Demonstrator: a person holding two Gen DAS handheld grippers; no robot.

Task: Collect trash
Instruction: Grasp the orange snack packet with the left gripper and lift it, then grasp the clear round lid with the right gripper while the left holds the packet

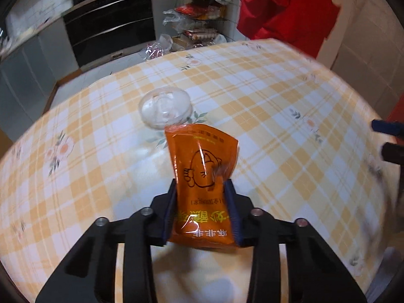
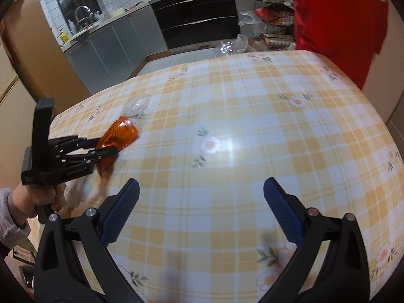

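The orange sachet point(image 1: 202, 189) is pinched between the jaws of the left gripper point(image 1: 202, 186), its long axis running forward along them. Just beyond its far end, a clear plastic lid point(image 1: 165, 111) lies on the counter point(image 1: 277, 106). The right gripper point(image 2: 202, 202) is held wide open and empty, well apart from both.

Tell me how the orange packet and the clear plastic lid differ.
The orange packet is opaque and printed; the clear plastic lid is see-through and plain. The packet is rectangular and crinkled, the lid round and domed. The packet sits clamped in the left gripper; the lid lies free on the tablecloth.

Checked tablecloth point(image 2: 252, 131), grey cabinets point(image 2: 118, 48), black oven point(image 2: 199, 12), perhaps wire rack point(image 1: 202, 12)
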